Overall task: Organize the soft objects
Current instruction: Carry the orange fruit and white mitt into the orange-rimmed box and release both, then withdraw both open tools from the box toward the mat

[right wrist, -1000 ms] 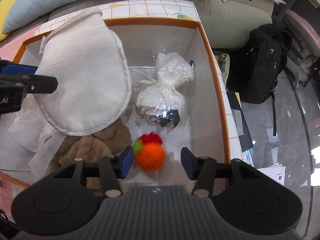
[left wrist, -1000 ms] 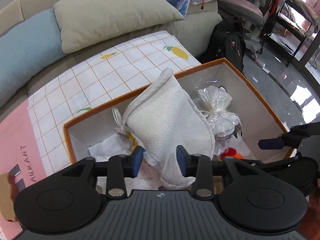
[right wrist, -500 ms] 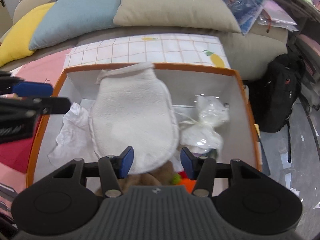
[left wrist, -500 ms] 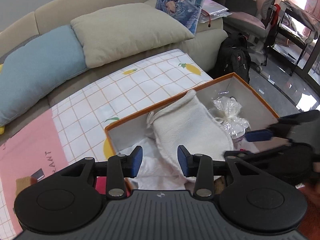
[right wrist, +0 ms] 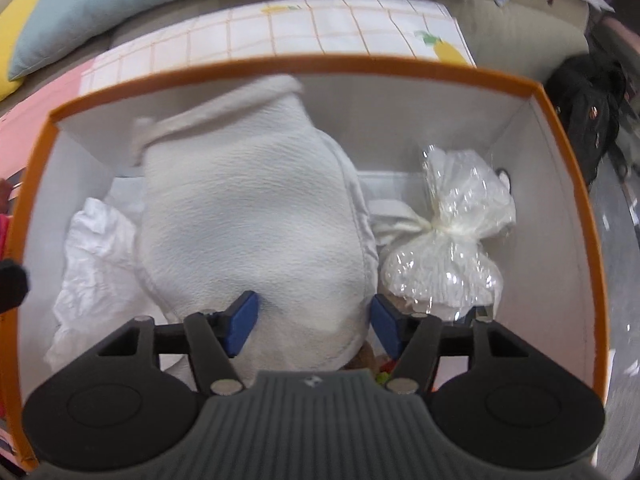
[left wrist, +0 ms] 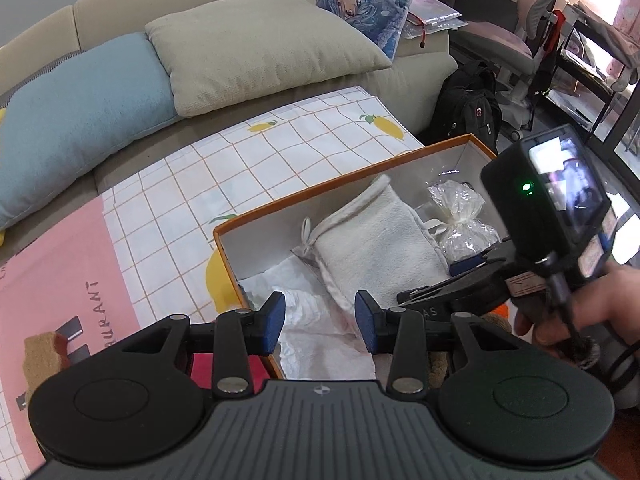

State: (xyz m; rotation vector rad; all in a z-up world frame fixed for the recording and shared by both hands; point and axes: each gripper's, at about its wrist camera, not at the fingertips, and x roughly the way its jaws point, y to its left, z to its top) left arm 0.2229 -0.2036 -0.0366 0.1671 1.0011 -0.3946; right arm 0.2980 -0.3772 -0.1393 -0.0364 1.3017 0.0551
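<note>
White cloth mitt [right wrist: 256,224]: lies flat in the orange-rimmed box [right wrist: 568,184], cuff toward the far wall, over crumpled white paper [right wrist: 92,248]. A second ago it hung from the left tongs [left wrist: 320,318] above the box; now it rests inside, released.

Cellophane-wrapped bundle [right wrist: 452,248]: just beside the mitt, on its right, unchanged.

Left tongs: open, empty, drawn back over the box's near corner.

Right tongs [right wrist: 314,326]: lowered over the mitt's rounded end, jaws opening, cloth between them, pads not pressing.

Box: on a checked lemon-print mat [left wrist: 280,148], sofa cushions behind.

Assessment: mitt counts as stowed; the right tongs look set to press or straighten it.
</note>
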